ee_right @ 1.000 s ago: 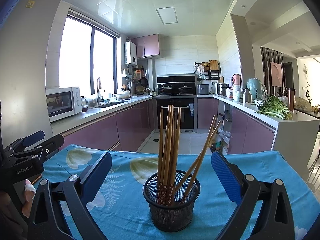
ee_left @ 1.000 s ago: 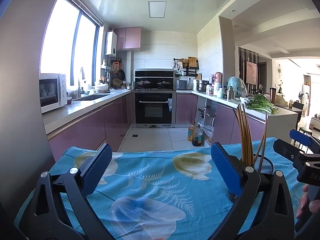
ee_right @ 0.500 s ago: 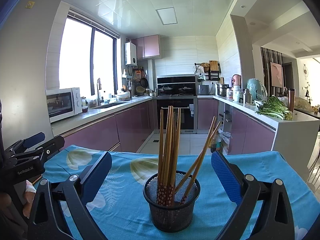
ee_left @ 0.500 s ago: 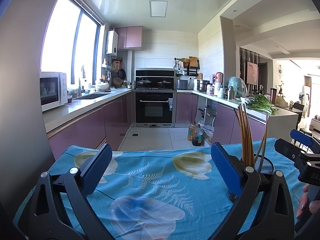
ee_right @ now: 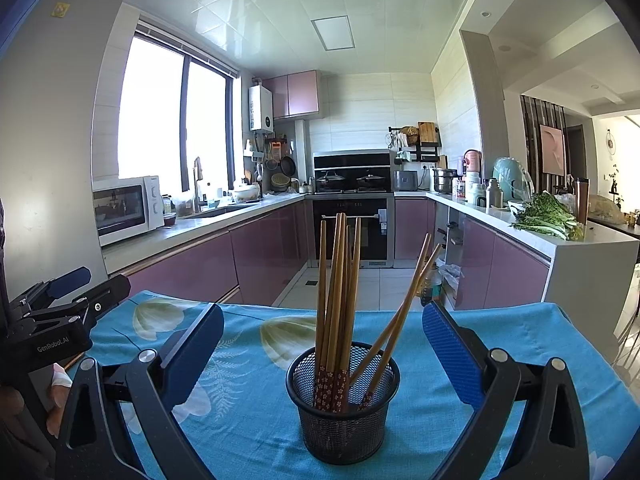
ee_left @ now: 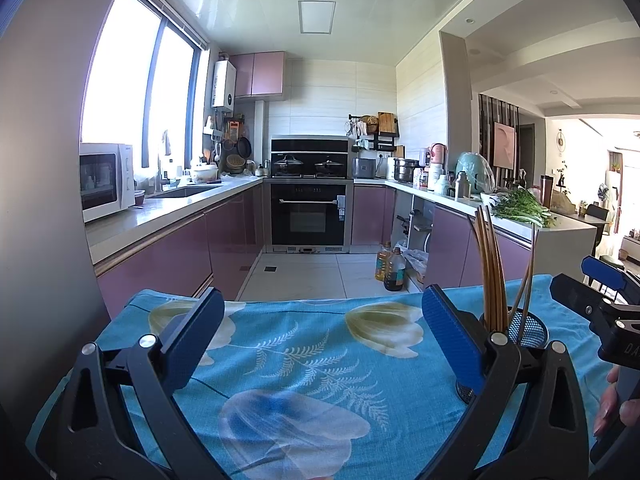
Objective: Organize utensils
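Note:
A black mesh holder (ee_right: 342, 400) stands on the blue floral tablecloth (ee_right: 500, 340), filled with several wooden chopsticks (ee_right: 336, 292); most stand upright and two lean to the right. My right gripper (ee_right: 323, 344) is open, its blue pads either side of the holder and nearer the camera. In the left wrist view the same holder (ee_left: 528, 330) sits behind the right finger, with its chopsticks (ee_left: 490, 268) rising above. My left gripper (ee_left: 318, 334) is open over bare cloth, holding nothing. Each view shows the other gripper at its edge.
The table's far edge (ee_left: 312, 301) drops to a tiled kitchen floor. Purple cabinets and counters run along both sides, with an oven (ee_left: 309, 212) at the back. A microwave (ee_right: 128, 208) sits on the left counter, greens (ee_right: 548, 216) on the right one. Oil bottles (ee_left: 390, 266) stand on the floor.

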Available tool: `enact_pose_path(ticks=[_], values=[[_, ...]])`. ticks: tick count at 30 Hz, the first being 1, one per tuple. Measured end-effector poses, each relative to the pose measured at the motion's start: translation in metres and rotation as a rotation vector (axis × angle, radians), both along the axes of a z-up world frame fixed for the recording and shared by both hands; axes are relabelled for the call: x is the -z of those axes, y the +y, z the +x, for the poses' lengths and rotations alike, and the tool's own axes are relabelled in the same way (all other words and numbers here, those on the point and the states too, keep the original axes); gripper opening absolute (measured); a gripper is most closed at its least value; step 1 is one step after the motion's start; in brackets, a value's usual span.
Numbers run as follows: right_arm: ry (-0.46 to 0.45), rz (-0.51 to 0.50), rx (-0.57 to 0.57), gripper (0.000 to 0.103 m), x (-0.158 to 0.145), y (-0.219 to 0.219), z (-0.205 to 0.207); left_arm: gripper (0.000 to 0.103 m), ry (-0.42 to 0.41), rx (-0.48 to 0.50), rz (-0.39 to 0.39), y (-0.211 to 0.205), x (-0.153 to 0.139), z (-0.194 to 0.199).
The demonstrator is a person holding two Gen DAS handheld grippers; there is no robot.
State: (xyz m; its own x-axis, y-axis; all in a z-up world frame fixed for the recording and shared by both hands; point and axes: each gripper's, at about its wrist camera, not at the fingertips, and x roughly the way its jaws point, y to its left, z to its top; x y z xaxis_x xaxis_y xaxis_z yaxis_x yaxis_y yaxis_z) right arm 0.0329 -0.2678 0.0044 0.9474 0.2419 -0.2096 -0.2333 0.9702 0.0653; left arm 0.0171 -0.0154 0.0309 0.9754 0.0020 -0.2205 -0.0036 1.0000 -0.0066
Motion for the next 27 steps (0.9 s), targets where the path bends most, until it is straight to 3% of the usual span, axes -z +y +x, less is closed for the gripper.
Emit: enact_pose_path(ticks=[27], values=[[0.0,0.0,0.0,0.096,-0.0006,-0.0007,-0.0007,0.097,0.007,0.0,0.0,-0.0005,0.0038,-0.0014]])
